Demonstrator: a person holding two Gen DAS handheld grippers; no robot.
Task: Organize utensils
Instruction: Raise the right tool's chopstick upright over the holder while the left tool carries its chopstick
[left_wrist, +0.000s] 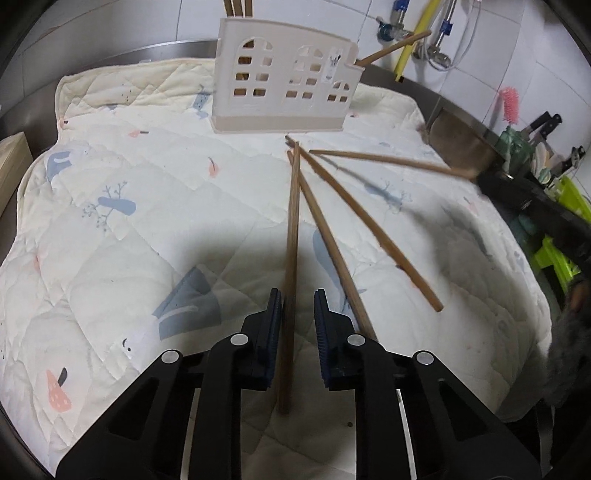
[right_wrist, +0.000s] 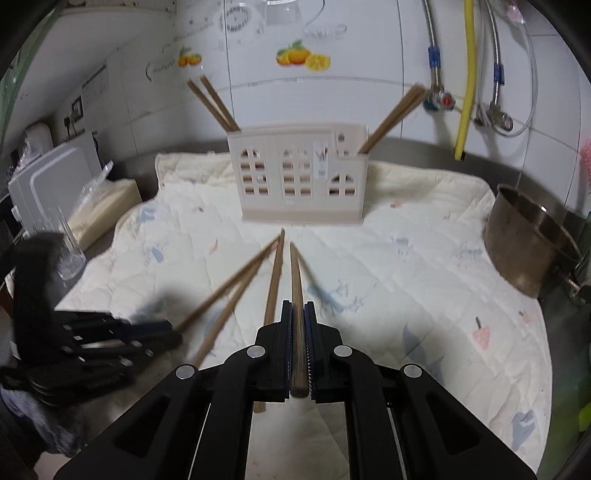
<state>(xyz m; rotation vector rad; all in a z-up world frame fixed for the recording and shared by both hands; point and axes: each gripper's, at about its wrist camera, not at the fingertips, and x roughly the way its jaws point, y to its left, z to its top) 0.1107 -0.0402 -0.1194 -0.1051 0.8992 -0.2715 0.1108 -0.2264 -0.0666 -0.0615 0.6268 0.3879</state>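
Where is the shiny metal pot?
The metal pot sits at the right edge of the right wrist view, beside the quilted mat and to the right of the utensil holder.

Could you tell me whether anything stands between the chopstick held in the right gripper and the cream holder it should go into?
Nothing visible does. The right gripper is shut on a brown wooden chopstick that points at the cream house-shaped plastic utensil holder; only bare quilted cream mat lies between them. The loose chopsticks lie off to the left.
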